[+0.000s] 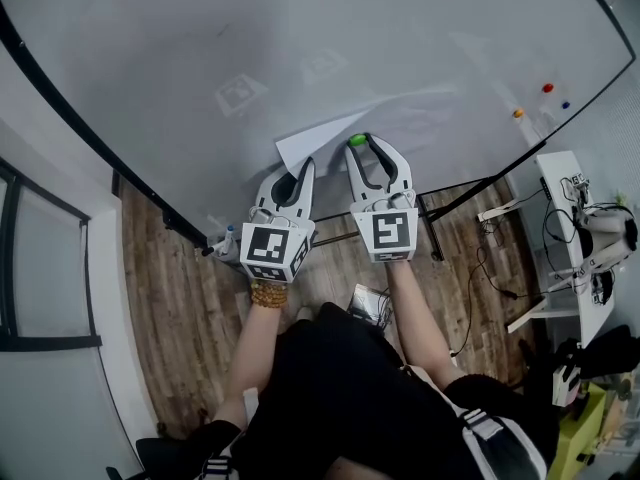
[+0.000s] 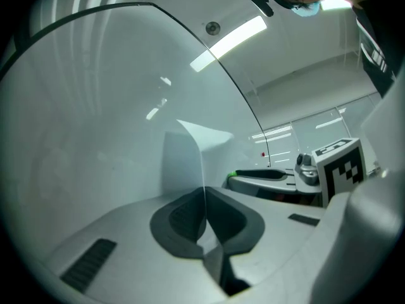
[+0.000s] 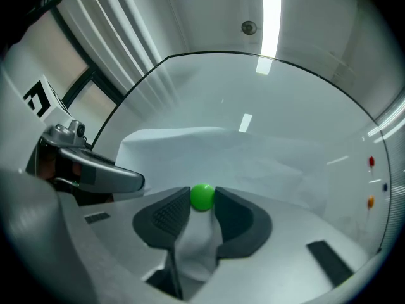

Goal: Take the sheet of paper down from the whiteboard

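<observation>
A white sheet of paper (image 1: 325, 138) lies against the whiteboard (image 1: 300, 48), with a green round magnet (image 1: 357, 140) on its lower edge. My left gripper (image 1: 309, 164) is shut on the sheet's left edge; in the left gripper view the paper (image 2: 183, 160) stands up thin between the closed pads. My right gripper (image 1: 361, 144) has its pads pressed on both sides of the green magnet (image 3: 202, 196), with the sheet (image 3: 253, 157) spread behind it. Both grippers sit side by side against the board.
Red (image 1: 547, 88), blue (image 1: 565, 104) and orange (image 1: 517, 113) magnets sit at the board's right end. The board's stand legs (image 1: 470, 193) cross the wooden floor below. A white table (image 1: 565, 228) with cables and devices stands at the right.
</observation>
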`<action>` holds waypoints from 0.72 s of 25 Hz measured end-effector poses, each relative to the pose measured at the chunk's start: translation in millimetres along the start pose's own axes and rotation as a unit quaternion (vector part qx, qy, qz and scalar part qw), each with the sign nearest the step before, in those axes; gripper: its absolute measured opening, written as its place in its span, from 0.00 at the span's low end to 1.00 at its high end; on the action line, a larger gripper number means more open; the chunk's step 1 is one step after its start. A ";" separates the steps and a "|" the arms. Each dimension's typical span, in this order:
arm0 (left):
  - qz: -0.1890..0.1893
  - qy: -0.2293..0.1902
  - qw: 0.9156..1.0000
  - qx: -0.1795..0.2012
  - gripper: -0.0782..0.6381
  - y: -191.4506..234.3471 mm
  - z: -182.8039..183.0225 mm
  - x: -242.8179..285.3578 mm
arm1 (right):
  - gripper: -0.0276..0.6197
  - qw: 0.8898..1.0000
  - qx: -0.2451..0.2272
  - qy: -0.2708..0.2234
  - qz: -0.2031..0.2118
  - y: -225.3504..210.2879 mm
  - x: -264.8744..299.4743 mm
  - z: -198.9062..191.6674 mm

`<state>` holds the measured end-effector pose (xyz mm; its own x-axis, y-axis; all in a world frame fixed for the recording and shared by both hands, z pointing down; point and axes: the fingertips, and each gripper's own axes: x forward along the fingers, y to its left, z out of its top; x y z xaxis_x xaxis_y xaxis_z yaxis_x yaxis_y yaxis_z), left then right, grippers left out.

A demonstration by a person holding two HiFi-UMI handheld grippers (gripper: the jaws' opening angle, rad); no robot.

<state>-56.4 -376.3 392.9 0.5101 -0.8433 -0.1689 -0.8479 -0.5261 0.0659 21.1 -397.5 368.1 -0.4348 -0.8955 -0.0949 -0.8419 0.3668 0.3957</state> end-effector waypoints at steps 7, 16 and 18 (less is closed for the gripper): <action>0.006 0.002 1.000 -0.006 0.12 2.6 -1.3 1.6 | 0.23 1.000 -0.006 -0.001 0.003 1.1 -6.6 1.1; 0.015 0.006 1.000 -0.013 0.12 6.2 -4.5 0.8 | 0.23 1.000 -0.004 0.001 0.000 -1.2 -26.5 8.6; 0.019 0.007 1.000 -0.013 0.12 6.3 -4.5 0.1 | 0.23 1.000 -0.002 0.000 0.001 -0.3 -33.4 12.2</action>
<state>-61.0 -380.1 397.7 0.4802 -0.8640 -0.1518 -0.8626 -0.4965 0.0972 31.9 -364.6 360.0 -0.4362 -0.8948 -0.0952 -0.8398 0.3668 0.4002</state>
